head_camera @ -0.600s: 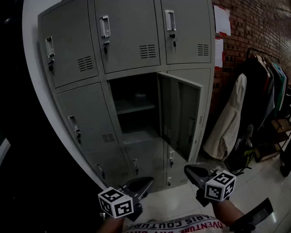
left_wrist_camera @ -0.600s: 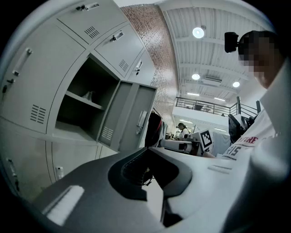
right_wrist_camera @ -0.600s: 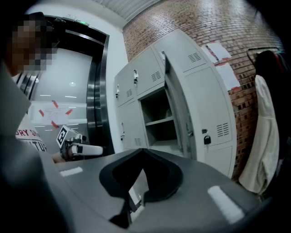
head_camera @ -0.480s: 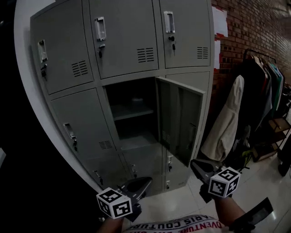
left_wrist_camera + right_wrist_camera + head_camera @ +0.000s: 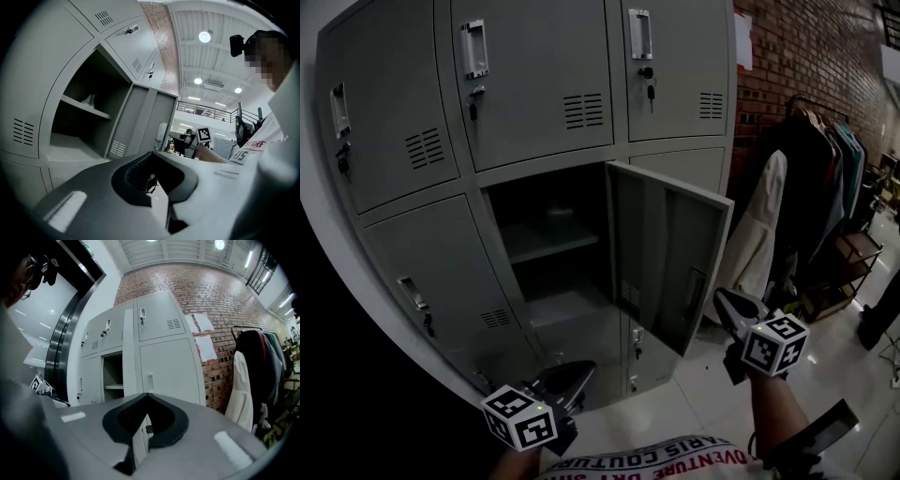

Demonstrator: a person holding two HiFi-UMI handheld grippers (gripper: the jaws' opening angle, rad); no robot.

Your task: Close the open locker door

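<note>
The grey locker bank (image 5: 525, 84) fills the head view. One middle compartment (image 5: 548, 234) stands open, with a shelf inside. Its door (image 5: 666, 253) swings out to the right, inner face toward me. My right gripper (image 5: 722, 296) is shut and empty, just right of the door's free edge and near its lower half, apart from it. My left gripper (image 5: 579, 368) hangs low in front of the bottom lockers, shut and empty. The left gripper view looks up at the opening (image 5: 86, 112) and the door (image 5: 143, 122). In the right gripper view the door (image 5: 131, 371) shows nearly edge-on.
A clothes rack (image 5: 820, 178) with dark garments and a white coat (image 5: 766, 225) stands right of the lockers against a brick wall (image 5: 778, 66). Pale floor tiles (image 5: 675, 412) lie below. Closed lockers surround the open one.
The view has drawn closer and shifted left across the lockers. My right gripper has risen to the right, from below the door's lower corner to beside its free edge. The door stands as before.
</note>
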